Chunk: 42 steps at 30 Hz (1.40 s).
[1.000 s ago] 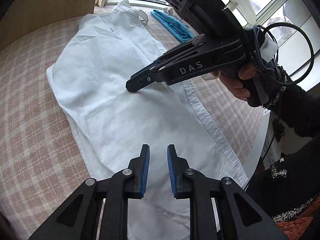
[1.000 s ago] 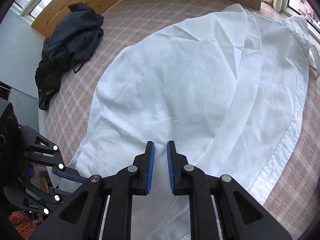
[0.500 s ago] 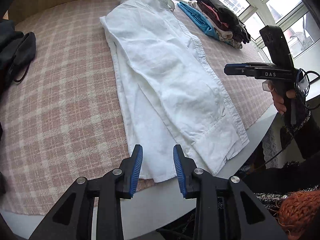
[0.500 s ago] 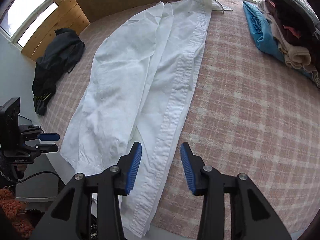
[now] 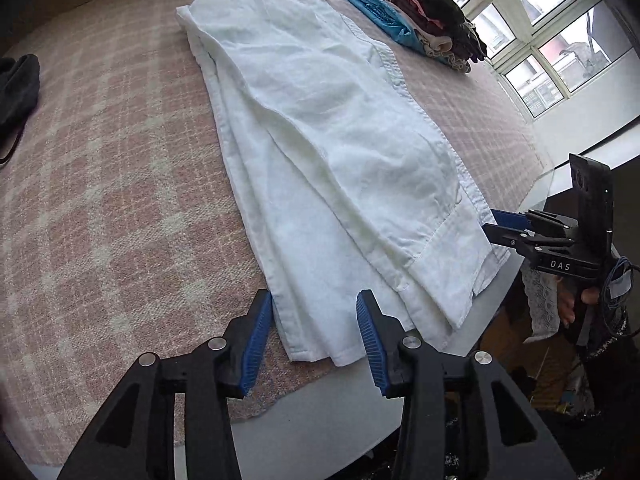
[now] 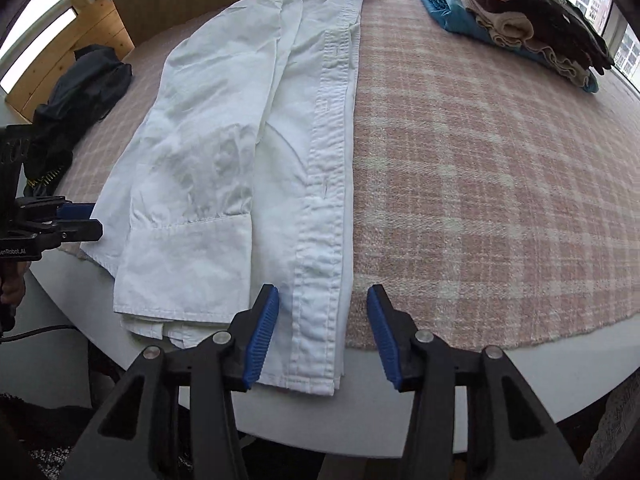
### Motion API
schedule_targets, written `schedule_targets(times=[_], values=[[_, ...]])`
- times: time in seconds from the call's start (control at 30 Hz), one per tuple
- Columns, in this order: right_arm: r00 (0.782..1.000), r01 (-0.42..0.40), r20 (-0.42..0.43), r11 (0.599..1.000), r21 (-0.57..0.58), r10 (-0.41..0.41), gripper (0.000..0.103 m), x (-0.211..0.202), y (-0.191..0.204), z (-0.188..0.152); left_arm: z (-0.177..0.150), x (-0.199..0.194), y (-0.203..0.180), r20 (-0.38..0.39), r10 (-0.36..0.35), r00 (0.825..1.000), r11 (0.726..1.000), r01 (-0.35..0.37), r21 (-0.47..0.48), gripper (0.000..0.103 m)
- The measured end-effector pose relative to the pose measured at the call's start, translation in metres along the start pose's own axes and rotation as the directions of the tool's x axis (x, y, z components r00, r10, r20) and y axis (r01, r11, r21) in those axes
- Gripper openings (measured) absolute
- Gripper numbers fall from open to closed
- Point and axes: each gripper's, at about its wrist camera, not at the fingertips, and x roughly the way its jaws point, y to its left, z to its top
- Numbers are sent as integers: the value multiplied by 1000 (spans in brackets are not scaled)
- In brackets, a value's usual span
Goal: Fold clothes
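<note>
- white round table point(image 6: 360, 408), covered by a pink plaid cloth point(image 6: 480, 180);
- folded white shirt point(image 6: 240, 152) lies lengthwise on it;
- stacked folded clothes point(image 6: 520, 20) at the far edge;
- dark garment point(image 6: 80, 96) heaped apart

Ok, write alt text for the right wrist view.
A white button-up shirt, folded lengthwise into a long strip, lies on a pink plaid tablecloth, its hem between the opening blue-padded jaws of the right gripper. A stack of folded clothes sits far right; the left gripper hovers at left.

Both wrist views overlook one white shirt point(image 5: 328, 152).
</note>
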Motion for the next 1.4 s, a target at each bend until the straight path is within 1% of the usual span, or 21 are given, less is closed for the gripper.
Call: schedule_targets(times=[0.07,0.1,0.13,0.17,0.2,0.3,0.4,0.5,0.6,0.73,0.77,0.87,0.93,0.97,1.07,1.13,1.17,1.27,1.3,1.33,1.4], values=[[1000,-30,3,999,-43,30,43,3,8,-1,0,0,-1,-2,-5,1000,1000,5,18,36],[999,-51,-3,998,-33,51,39,4,5,0,0,1,-1,-6,-10,1000,1000,10,22,34],[997,-72,-9,997,-23,72,30,6,2,1,1,3,0,-12,-14,1000,1000,15,25,22],[996,-92,-14,996,-12,92,23,7,-1,3,1,4,1,-13,-16,1000,1000,17,25,14],[993,-113,-20,994,-1,113,10,8,-4,4,1,5,1,-9,-20,1000,999,20,26,13],[984,-174,-30,984,46,175,7,12,-21,7,1,8,0,8,-48,999,999,48,26,7],[966,-258,-3,961,103,260,5,4,-37,13,3,-5,5,66,-148,987,988,150,-30,3],[935,-356,66,924,143,350,5,-16,-51,31,12,-27,7,126,-219,967,971,229,-69,3],[900,-432,136,886,169,413,5,-33,-61,55,27,-51,2,186,-240,953,966,253,-49,3],[858,-509,196,839,193,475,5,-37,-64,106,61,-72,7,255,-273,928,954,294,-48,3],[857,-509,204,839,191,474,5,-42,-64,119,71,-75,9,270,-269,924,955,292,-48,3],[855,-508,223,842,183,468,5,-53,-64,157,106,-80,19,298,-224,928,968,247,-39,3],[865,-493,208,850,183,457,5,-40,-70,192,130,-75,30,302,-186,935,977,208,-44,3],[874,-479,189,859,180,448,5,-29,-73,209,142,-71,34,303,-165,939,981,187,-45,3],[934,-354,116,921,164,339,7,12,-76,255,175,-47,56,290,-95,952,991,118,-64,4],[957,-288,69,940,185,280,11,37,-81,280,197,-30,70,286,-38,957,994,65,-85,7],[953,-304,63,927,220,297,12,43,-87,287,207,-25,79,285,-32,958,992,65,-106,9],[939,-342,70,899,274,336,16,43,-100,297,222,-25,98,301,-71,951,976,129,-175,8],[936,-350,74,894,281,343,22,40,-104,299,223,-28,97,308,-77,948,976,135,-172,8],[939,-342,74,899,275,335,31,36,-107,300,222,-32,93,310,-76,948,980,128,-152,9],[944,-328,70,901,282,322,45,33,-114,302,223,-38,84,305,-79,949,987,117,-107,18]])
